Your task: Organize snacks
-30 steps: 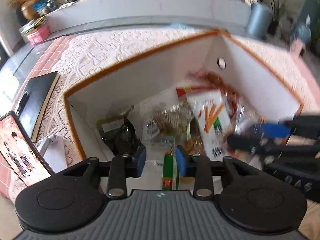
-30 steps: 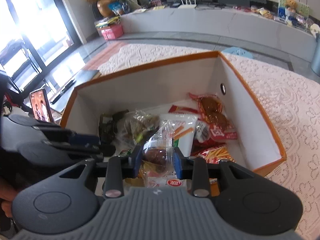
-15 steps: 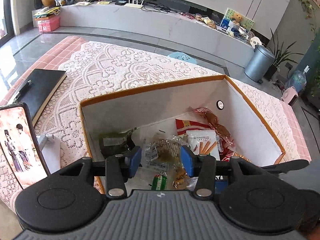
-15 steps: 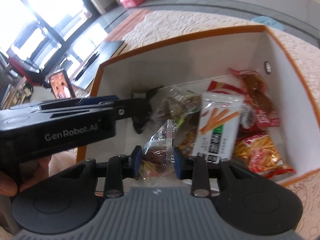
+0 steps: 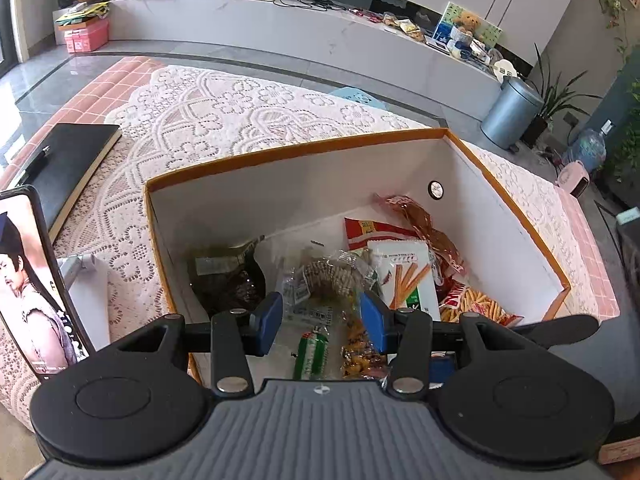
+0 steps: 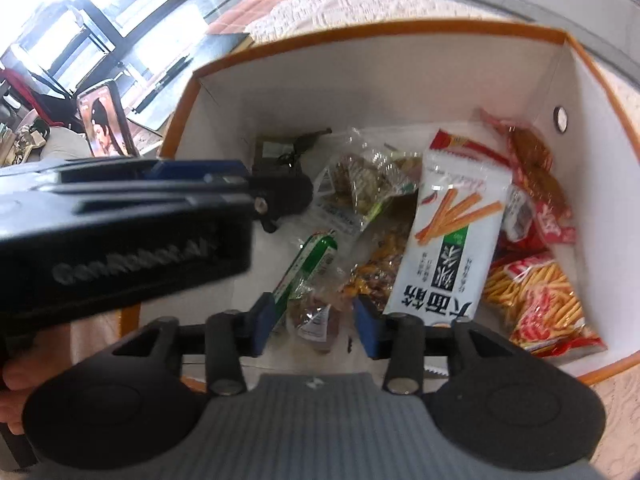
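Observation:
A white box with an orange rim (image 5: 304, 150) holds several snack packs. Among them are a white pack printed with orange sticks (image 5: 408, 276), a green packet (image 5: 312, 354) and a dark pack (image 5: 228, 280). My left gripper (image 5: 320, 322) hangs open over the box's near left corner, with nothing between its pads. My right gripper (image 6: 314, 326) points down into the box (image 6: 360, 36) and its jaws are opening. A clear packet of brown snack (image 6: 316, 316) lies between them, and the pads stand off it. The left gripper's black body (image 6: 132, 232) crosses the left of the right wrist view.
A phone on a stand (image 5: 28, 288) and a black notebook with a pen (image 5: 68, 164) lie left of the box on the lace cloth (image 5: 224, 108). Red packs of fried sticks (image 6: 540, 296) fill the box's right side. A person's hand (image 6: 16, 376) shows at the lower left.
The left gripper let go of the green packet, widened and drew back above the box. The right gripper tipped down over the box and its jaws spread off the clear packet.

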The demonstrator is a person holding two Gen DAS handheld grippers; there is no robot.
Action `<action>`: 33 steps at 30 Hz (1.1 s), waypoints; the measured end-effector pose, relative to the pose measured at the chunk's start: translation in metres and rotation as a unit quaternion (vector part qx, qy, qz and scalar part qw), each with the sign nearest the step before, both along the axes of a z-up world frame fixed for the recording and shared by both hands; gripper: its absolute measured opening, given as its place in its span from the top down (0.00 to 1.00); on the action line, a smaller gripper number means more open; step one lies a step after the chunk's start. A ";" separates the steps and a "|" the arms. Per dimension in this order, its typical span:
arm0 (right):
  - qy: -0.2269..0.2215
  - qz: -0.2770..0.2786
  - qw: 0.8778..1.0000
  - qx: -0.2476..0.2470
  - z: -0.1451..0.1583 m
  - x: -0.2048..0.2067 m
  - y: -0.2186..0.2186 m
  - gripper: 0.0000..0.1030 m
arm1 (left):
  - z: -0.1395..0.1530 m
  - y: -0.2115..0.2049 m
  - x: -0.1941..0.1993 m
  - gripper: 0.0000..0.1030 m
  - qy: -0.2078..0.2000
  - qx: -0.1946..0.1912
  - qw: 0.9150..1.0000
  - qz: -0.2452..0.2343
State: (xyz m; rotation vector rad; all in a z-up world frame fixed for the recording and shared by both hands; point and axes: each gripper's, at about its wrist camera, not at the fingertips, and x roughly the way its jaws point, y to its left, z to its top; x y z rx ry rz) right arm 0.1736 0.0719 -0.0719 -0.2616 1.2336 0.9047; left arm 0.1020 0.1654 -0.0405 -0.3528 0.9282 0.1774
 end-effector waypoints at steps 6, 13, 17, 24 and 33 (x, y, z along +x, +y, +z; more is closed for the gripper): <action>-0.084 -0.004 0.996 -0.003 0.032 -0.011 -0.013 0.36 | 0.012 -0.010 -0.005 0.43 -0.012 0.008 1.000 -0.010; -0.218 -0.058 0.974 -0.005 0.078 -0.029 -0.063 0.22 | 0.042 -0.045 -0.021 0.32 -0.072 0.050 0.995 -0.049; -0.281 -0.113 0.953 -0.007 0.099 -0.043 -0.101 0.19 | 0.061 -0.070 -0.037 0.24 -0.127 0.083 0.986 -0.069; -0.338 -0.206 0.918 0.015 0.124 -0.074 -0.163 0.06 | 0.087 -0.106 -0.063 0.14 -0.198 0.125 0.969 -0.083; -0.370 -0.299 0.876 0.083 0.136 -0.125 -0.218 0.04 | 0.087 -0.136 -0.086 0.11 -0.223 0.176 0.955 -0.088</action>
